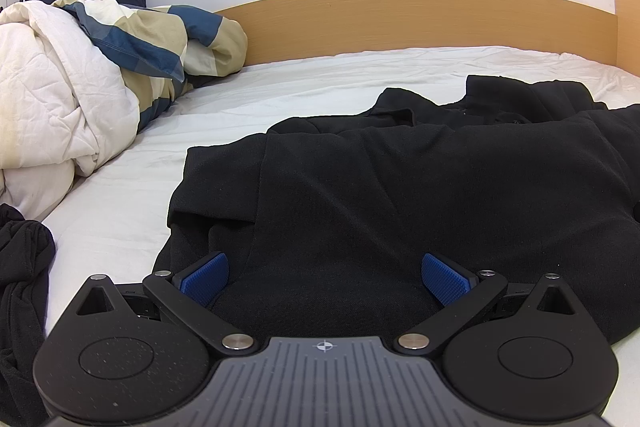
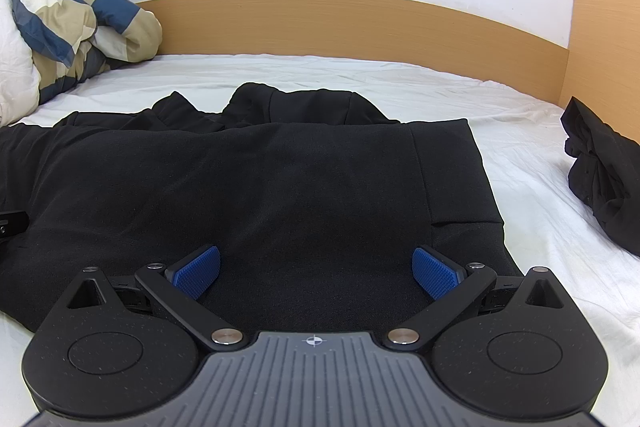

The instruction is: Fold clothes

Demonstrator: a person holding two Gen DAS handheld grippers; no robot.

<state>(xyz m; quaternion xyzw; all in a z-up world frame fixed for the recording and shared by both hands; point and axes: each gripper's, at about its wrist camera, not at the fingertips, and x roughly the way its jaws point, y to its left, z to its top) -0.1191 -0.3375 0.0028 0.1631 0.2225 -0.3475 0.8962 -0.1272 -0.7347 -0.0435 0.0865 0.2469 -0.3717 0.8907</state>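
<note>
Black garment (image 1: pixel 400 195) lies spread on the bed (image 1: pixel 132 187), long axis crossways to both grippers, near hem directly under the fingertips. Left gripper (image 1: pixel 325 277) spread wide, holding nothing, near the garment's left edge; right gripper (image 2: pixel 316 273) likewise released, near its right edge. Quilt (image 1: pixel 60 87) far ahead-left; crumpled dark clothing (image 2: pixel 604 179) right of the right gripper. Nothing blocks either.

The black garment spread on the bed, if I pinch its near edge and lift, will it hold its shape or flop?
The black garment will probably flop: it lies flat on the white sheet with soft creases and an overlapping flap. Its fine matte weave suggests decent grip, not slipperiness. With both tongs open over the near edge, lifting two points should limit sagging.
</note>
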